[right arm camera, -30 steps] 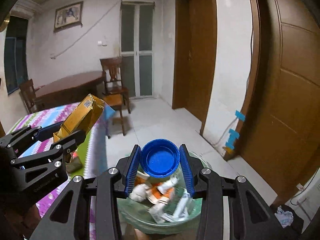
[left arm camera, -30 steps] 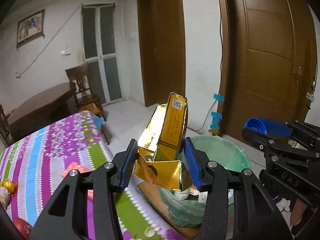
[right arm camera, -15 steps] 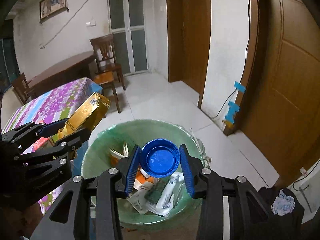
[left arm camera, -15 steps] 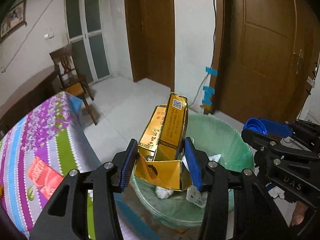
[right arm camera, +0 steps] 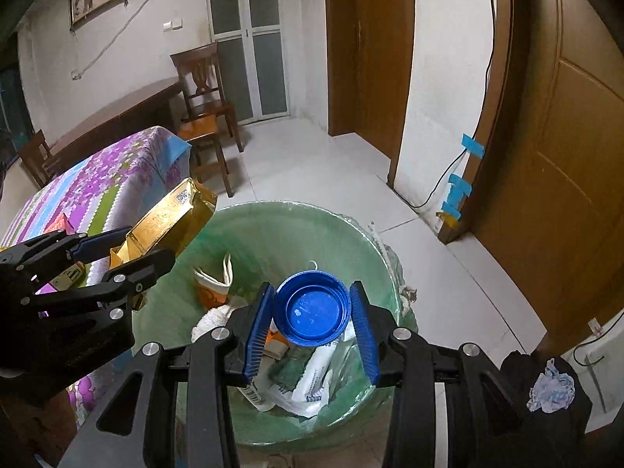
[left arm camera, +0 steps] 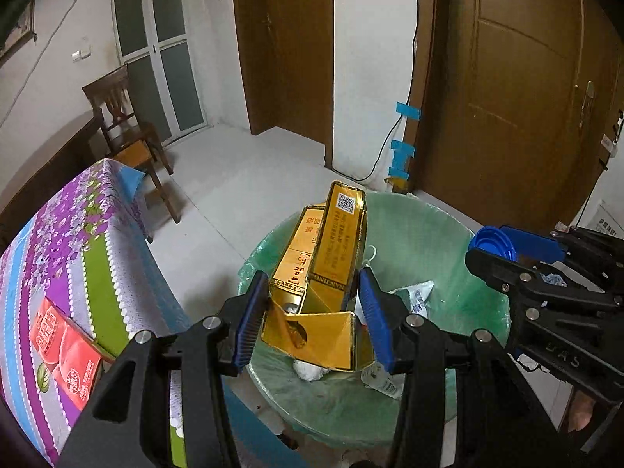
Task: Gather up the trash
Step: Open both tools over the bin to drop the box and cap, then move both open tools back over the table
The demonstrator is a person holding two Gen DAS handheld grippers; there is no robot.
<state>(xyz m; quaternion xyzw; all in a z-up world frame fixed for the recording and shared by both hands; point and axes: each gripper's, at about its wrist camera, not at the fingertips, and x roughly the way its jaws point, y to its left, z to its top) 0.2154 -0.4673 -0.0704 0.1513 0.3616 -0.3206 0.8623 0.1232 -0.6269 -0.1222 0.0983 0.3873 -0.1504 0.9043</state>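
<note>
Trash for this job comes in two pieces, and both hang over the green-lined bin (right arm camera: 241,230), which already holds wrappers and crumpled paper.

Bigger of the two, the gold carton (left arm camera: 323,269) looks empty and light, thin card with a glossy skin, so I would expect it to dent under a hard squeeze and slip if held too loosely. The left gripper (left arm camera: 314,319) pinches it across its lower end, one blue pad on each side wall, where the folded flaps give some stiffness; that seems the sensible place to hold it. Beyond the fingers the carton juts up and forward, tilted, its far end with the printed code well past the fingertips and above the bin's mouth.

Smaller, the blue cap (right arm camera: 311,309) is rigid plastic, light, round and smooth, likely to pop out if the grip is off centre. The right gripper (right arm camera: 311,318) clamps it rim to rim, hollow side facing the camera, seated between the pads near their tips, directly above the heap of rubbish in the bin.
</note>
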